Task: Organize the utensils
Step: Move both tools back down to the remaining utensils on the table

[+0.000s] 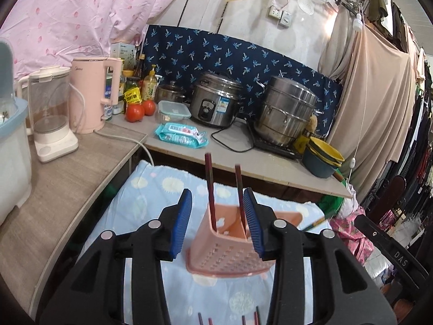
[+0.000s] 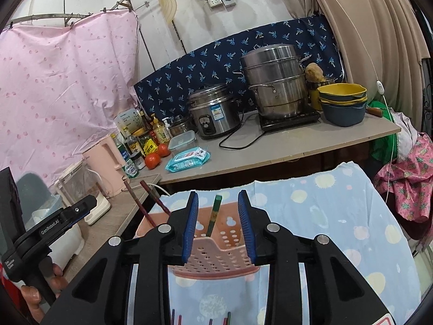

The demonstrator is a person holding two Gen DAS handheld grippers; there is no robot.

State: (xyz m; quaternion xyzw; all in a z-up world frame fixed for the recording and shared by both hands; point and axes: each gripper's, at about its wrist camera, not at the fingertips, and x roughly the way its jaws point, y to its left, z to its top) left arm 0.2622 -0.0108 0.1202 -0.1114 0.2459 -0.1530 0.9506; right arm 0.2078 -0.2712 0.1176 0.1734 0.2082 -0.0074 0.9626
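I am seeing my right gripper (image 2: pixel 218 226) hanging with its blue pads apart over the pink perforated holder (image 2: pixel 216 254), which is sitting on the pale blue dotted cloth (image 2: pixel 338 230). A green chopstick (image 2: pixel 214 215) is standing in the holder between the pads, and two dark red chopsticks (image 2: pixel 140 205) are leaning out at its left. My left gripper (image 2: pixel 65 216) is showing at the left edge.

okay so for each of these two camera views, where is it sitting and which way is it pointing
Left wrist: sits on the left tongs, looking along the open fingers at the pink basket holding two red chopsticks; the other tool's arm shows at right.
Right wrist: sits on the right tongs, facing the basket and a green chopstick; the left tongs and hand show.
Shared: basket, rice cooker, counter.
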